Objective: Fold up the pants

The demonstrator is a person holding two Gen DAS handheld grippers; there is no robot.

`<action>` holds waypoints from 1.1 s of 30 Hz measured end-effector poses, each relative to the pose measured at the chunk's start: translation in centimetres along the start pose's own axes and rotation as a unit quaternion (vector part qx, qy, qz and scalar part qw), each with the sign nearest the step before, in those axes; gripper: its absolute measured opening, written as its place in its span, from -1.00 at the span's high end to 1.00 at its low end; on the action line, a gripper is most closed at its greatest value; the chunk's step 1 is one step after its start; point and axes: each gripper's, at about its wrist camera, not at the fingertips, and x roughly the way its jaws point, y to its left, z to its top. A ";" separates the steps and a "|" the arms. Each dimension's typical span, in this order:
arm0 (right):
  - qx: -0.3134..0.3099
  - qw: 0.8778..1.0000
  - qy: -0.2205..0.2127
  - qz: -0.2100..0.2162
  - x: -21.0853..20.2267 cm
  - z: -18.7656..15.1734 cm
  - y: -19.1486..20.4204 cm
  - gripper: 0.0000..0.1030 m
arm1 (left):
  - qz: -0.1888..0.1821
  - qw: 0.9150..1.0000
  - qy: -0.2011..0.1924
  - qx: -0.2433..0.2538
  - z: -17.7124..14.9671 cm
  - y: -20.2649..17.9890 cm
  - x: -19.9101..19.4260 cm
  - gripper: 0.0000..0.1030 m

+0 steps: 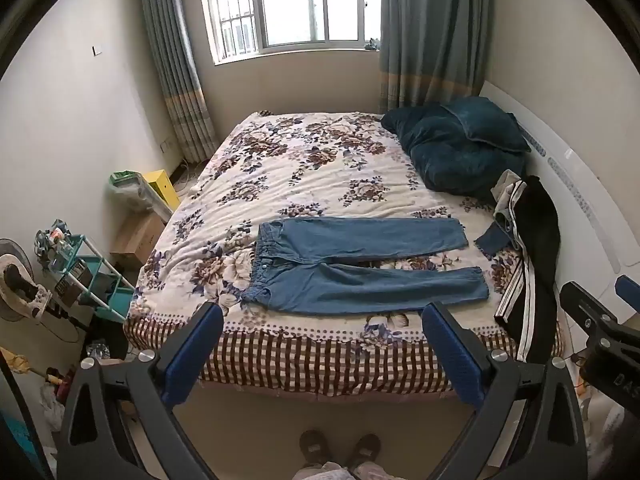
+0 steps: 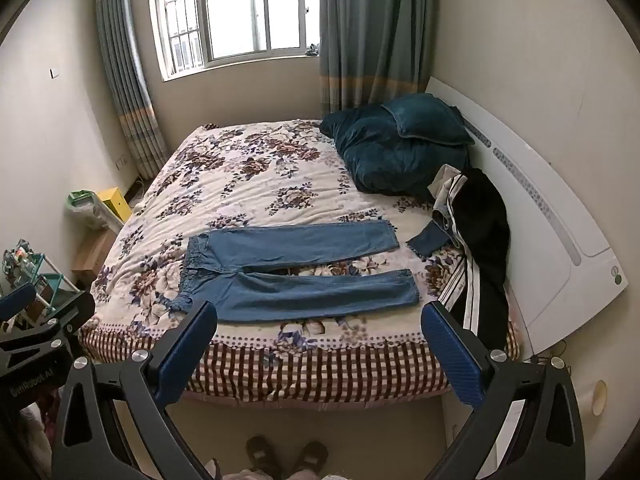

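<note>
Blue jeans [image 1: 360, 268] lie flat on the floral bed cover [image 1: 304, 168], waistband to the left, both legs spread apart and pointing right. They also show in the right wrist view [image 2: 296, 276]. My left gripper [image 1: 322, 316] is open and empty, held above the floor just short of the bed's near edge. My right gripper [image 2: 318, 316] is open and empty at the same distance, further right. The right gripper's body shows at the left view's right edge [image 1: 600, 328]; the left one shows at the right view's left edge [image 2: 36, 328].
A dark teal quilt and pillow [image 1: 460, 148] lie at the bed's far right. A pile of black striped clothes [image 1: 528, 248] lies at the right edge by the white headboard [image 2: 560, 232]. A shelf and boxes [image 1: 92, 276] stand left of the bed. The person's feet [image 1: 340, 448] are below.
</note>
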 end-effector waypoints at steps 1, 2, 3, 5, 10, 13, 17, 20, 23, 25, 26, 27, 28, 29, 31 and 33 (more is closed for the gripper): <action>-0.002 1.000 0.000 -0.003 0.0 0.0 0.0 -1.00 | 0.001 1.000 0.000 0.001 0.0 0.0 0.0 -0.97; -0.003 1.000 -0.001 -0.004 0.0 0.0 0.0 -1.00 | 0.001 1.000 0.000 0.001 0.0 -0.1 0.0 -0.97; -0.002 1.000 0.000 -0.004 0.0 0.0 0.0 -1.00 | -0.001 1.000 -0.001 -0.002 0.0 0.0 0.0 -0.97; -0.001 1.000 0.000 -0.003 -0.1 0.0 -0.1 -1.00 | -0.002 1.000 -0.002 0.000 0.0 -0.2 0.0 -0.97; -0.002 1.000 0.000 -0.002 -0.1 0.0 -0.1 -1.00 | -0.008 1.000 -0.004 -0.003 0.3 0.4 0.2 -0.97; -0.002 1.000 0.000 -0.002 -0.1 0.1 -0.1 -1.00 | -0.008 1.000 -0.004 -0.004 0.4 0.6 0.3 -0.97; -0.001 1.000 -0.001 -0.003 -0.1 0.1 -0.1 -1.00 | -0.008 1.000 -0.007 -0.004 0.1 0.5 0.4 -0.97; -0.001 1.000 -0.002 -0.003 -0.1 0.1 -0.1 -1.00 | -0.009 1.000 -0.006 -0.007 0.1 0.6 0.3 -0.97; -0.001 1.000 -0.003 -0.003 0.0 0.3 -0.4 -1.00 | -0.008 1.000 -0.007 -0.005 0.7 0.3 0.0 -0.97; -0.001 1.000 -0.003 -0.003 0.1 0.3 -0.4 -1.00 | -0.006 1.000 -0.007 -0.003 0.6 0.1 -0.1 -0.97; -0.001 1.000 -0.003 -0.003 -0.1 0.2 -0.2 -1.00 | -0.005 1.000 -0.008 -0.003 0.7 0.1 -0.2 -0.97; 0.000 1.000 -0.003 -0.002 -0.1 0.2 -0.2 -1.00 | -0.006 1.000 -0.007 -0.003 1.1 -0.4 -0.4 -0.97; 0.000 1.000 -0.004 -0.002 -0.1 0.4 -0.3 -1.00 | -0.006 1.000 -0.008 -0.002 1.2 -0.5 -0.4 -0.97; 0.000 1.000 -0.003 -0.002 -0.1 0.5 -0.2 -1.00 | -0.006 1.000 -0.008 -0.001 1.3 -0.6 -0.5 -0.97; 0.000 1.000 -0.003 0.000 0.0 0.5 -0.2 -1.00 | -0.006 1.000 -0.006 -0.002 1.3 -0.5 -0.3 -0.97; 0.001 1.000 -0.003 0.001 0.1 0.8 -0.2 -1.00 | -0.005 1.000 -0.008 -0.002 1.0 -0.4 -0.3 -0.97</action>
